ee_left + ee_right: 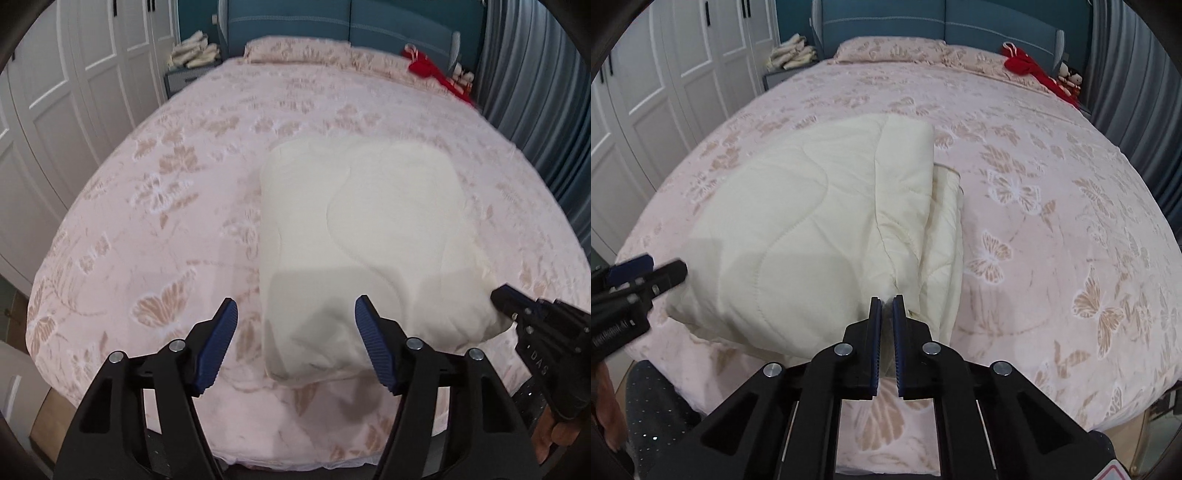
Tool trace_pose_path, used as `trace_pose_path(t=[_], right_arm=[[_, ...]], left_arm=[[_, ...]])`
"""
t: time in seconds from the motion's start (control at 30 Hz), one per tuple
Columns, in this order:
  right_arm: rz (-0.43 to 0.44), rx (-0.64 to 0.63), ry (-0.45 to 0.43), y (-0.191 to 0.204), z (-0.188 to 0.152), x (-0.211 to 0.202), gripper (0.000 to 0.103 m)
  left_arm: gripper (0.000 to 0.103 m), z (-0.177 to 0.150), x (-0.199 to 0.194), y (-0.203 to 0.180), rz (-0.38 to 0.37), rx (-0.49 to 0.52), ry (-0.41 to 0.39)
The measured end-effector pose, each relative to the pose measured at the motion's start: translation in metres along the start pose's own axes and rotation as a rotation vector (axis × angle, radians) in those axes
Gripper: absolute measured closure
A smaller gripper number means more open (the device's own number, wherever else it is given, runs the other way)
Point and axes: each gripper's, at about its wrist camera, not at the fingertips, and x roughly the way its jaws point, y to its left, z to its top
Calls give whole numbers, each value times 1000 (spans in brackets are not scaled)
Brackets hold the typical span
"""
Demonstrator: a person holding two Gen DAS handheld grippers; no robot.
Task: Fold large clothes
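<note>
A cream quilted garment lies folded into a thick rectangle on the pink bed. It also shows in the right wrist view, with stacked layers along its right edge. My left gripper is open and empty, hovering over the garment's near left corner. My right gripper is shut on the garment's near right corner; it shows in the left wrist view at the right. The left gripper shows in the right wrist view at the left.
The pink butterfly-patterned bed has a pillow at the head. A red cloth lies at the far right corner. White wardrobe doors stand at the left. A nightstand with folded cloths stands beside the blue headboard.
</note>
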Motion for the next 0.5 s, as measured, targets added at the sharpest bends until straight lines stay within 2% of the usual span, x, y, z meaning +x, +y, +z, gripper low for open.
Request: trace_pose_path(t=[0.1, 0.5], right_arm=[[-7, -1, 33, 0, -3, 12, 97], [-48, -33, 109, 13, -16, 45, 95]], left_arm=[[40, -10, 21, -1, 3, -12, 56], [39, -29, 49, -4, 9, -40, 119]])
